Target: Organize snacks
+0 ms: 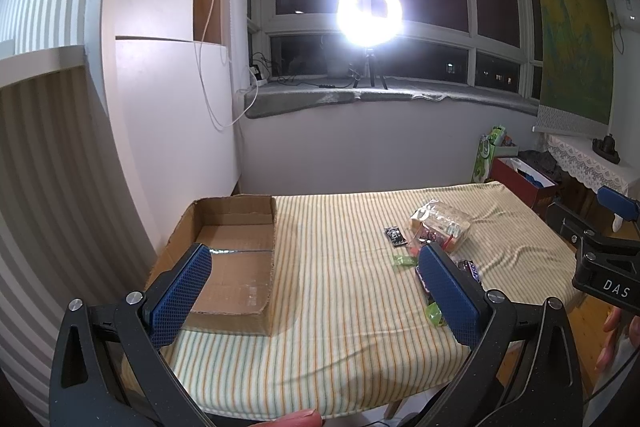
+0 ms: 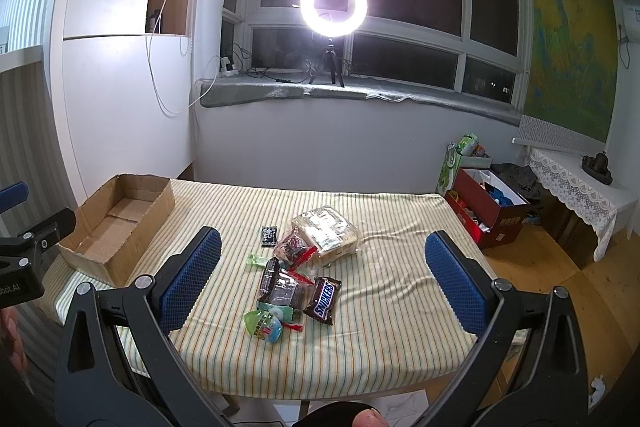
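Snacks [image 2: 304, 267] sit piled mid-table on the striped cloth [image 2: 400, 307], cardboard box [image 2: 120, 223] empty at left, well apart. Left gripper [image 1: 316, 287] and right gripper [image 2: 324, 283] both spread wide, holding nothing. Looks like nothing sorted yet; next move: right gripper drops onto the Snickers bar [image 2: 323, 301], likely easiest pick.

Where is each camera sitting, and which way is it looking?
Left wrist: rides the left gripper, looking over the cardboard box toward the window; its blue fingers and a fingertip show.
Right wrist: rides the right gripper, looking at the snack pile; its blue fingers and a thumb show.
Shared: striped tablecloth, box, snacks, ring light.
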Demonstrator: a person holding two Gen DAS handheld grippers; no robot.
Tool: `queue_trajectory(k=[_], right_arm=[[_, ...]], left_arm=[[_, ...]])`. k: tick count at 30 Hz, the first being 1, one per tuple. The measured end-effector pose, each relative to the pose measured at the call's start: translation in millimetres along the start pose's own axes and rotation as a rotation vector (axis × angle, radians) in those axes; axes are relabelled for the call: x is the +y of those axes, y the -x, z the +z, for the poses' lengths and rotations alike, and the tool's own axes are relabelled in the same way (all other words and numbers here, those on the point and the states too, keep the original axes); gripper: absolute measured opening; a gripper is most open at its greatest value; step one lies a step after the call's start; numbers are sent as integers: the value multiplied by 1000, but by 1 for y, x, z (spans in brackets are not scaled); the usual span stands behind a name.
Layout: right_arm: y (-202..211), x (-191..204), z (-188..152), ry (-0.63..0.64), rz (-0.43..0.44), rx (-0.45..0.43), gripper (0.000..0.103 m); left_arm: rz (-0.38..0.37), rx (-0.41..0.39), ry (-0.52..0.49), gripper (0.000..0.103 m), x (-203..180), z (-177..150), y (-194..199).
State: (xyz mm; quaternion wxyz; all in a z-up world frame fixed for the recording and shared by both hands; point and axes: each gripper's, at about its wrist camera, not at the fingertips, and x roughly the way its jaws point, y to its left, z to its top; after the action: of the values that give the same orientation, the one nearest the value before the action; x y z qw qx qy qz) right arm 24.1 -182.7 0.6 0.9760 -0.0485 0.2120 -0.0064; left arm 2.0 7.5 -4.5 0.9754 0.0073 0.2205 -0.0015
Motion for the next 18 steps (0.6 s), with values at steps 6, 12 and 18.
queue_trajectory(k=[6,12,18], right_arm=[[0,1,-1,0,0,-1,103],[1,1,0,-1,1,-1,103],[1,2,0,0,-1,0,103]], left_arm=[[1,2,3,103,2,1,0],[0,2,4,103,3,2,0],[1,2,3,103,3,1,0]])
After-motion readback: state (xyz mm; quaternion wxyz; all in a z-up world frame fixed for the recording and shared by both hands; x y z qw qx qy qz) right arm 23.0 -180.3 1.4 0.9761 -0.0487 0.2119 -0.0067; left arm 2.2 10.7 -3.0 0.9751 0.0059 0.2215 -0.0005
